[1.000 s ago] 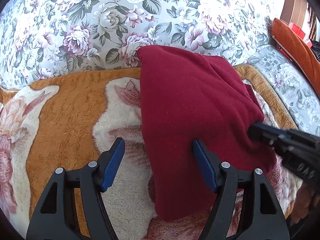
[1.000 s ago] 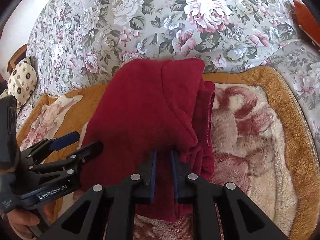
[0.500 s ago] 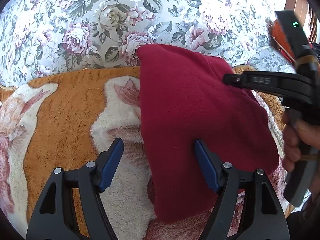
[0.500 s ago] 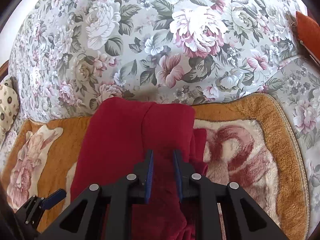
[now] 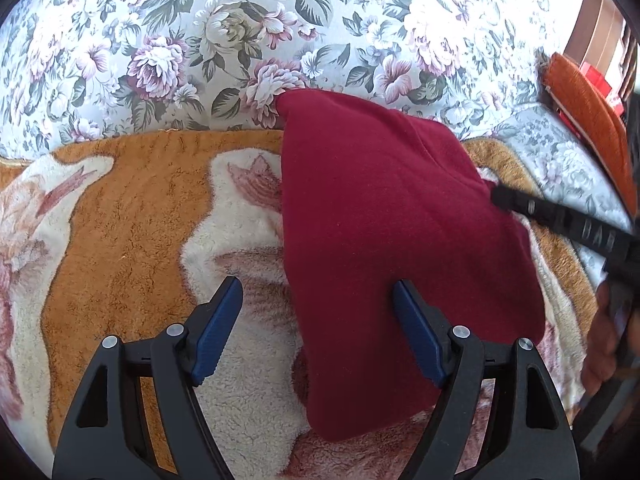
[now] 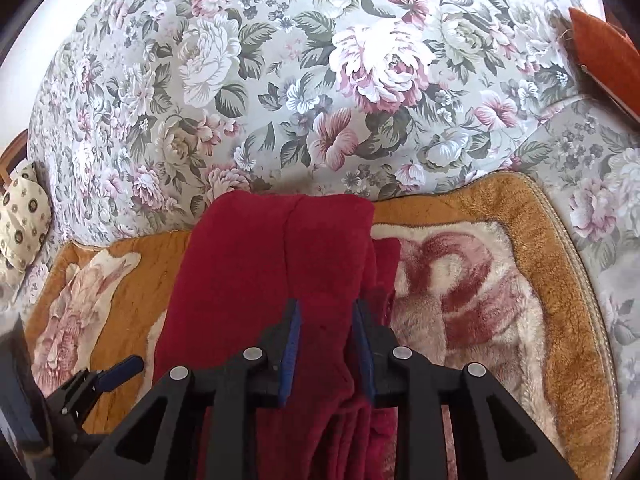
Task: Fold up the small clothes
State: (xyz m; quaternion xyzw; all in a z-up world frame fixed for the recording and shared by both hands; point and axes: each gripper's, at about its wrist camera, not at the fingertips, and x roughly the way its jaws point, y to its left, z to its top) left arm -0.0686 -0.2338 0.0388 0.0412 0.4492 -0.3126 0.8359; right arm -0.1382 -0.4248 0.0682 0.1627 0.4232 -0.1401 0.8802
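A: How does the dark red fleece garment (image 5: 400, 216) look at this moment?

B: It is folded into a thick, long bundle and lies on the orange and cream plush blanket (image 5: 132, 208). Its top end, at twelve o'clock, touches the floral sofa back (image 5: 224, 32). The left edge is straight and clean. In the right wrist view a seam or fold line runs down the middle, and at three o'clock of the bundle some lower layers stick out as a loose strip.

A: And the left gripper (image 5: 316, 320)?

B: Its jaws are wide apart and have just been opening more. The left edge of the garment lies in the gap, but the blue pads (image 5: 218, 332) do not press it. The left pad is over the blanket, the right one is over the red cloth.

A: What about the right gripper (image 6: 326, 344)?

B: Its jaws have also just been opening. The gap is narrow. The red cloth shows between the pads, near the right side of the bundle, but I see no pinching, so the cloth is released.

A: Anything else around?

B: An orange cushion (image 5: 588, 120) at two o'clock and a spotted pillow (image 6: 22, 224) at nine o'clock in the right view.
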